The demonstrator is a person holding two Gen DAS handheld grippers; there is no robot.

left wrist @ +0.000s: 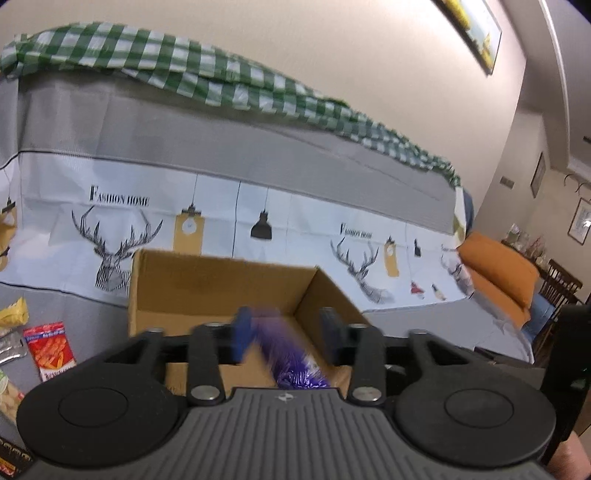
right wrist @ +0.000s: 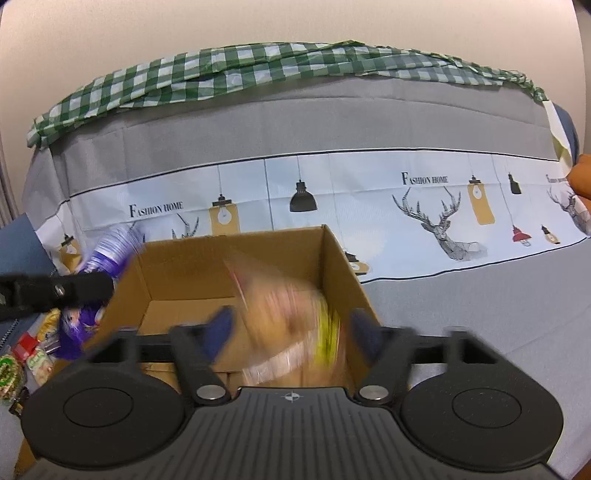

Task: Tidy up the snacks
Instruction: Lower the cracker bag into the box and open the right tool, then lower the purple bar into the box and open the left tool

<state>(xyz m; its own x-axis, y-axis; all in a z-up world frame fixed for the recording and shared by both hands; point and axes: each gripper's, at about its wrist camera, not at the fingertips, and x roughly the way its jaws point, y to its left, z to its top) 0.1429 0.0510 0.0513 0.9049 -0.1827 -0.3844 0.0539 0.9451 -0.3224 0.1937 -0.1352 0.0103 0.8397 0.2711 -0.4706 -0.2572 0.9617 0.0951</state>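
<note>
Cardboard box (right wrist: pixel 236 273) open | tan snack bag (right wrist: pixel 291 325) blurred above | purple packet (left wrist: pixel 284 347) blurred above

A home living room is showing: a covered sofa (left wrist: pixel 221 147), an orange cushion (left wrist: pixel 498 269) at right, pictures (left wrist: pixel 476 33) hanging upper right.

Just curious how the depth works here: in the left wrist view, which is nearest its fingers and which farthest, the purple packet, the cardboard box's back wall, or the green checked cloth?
1. purple packet, between the fingers.
2. cardboard box's back wall, just beyond.
3. green checked cloth, high along the top.
</note>
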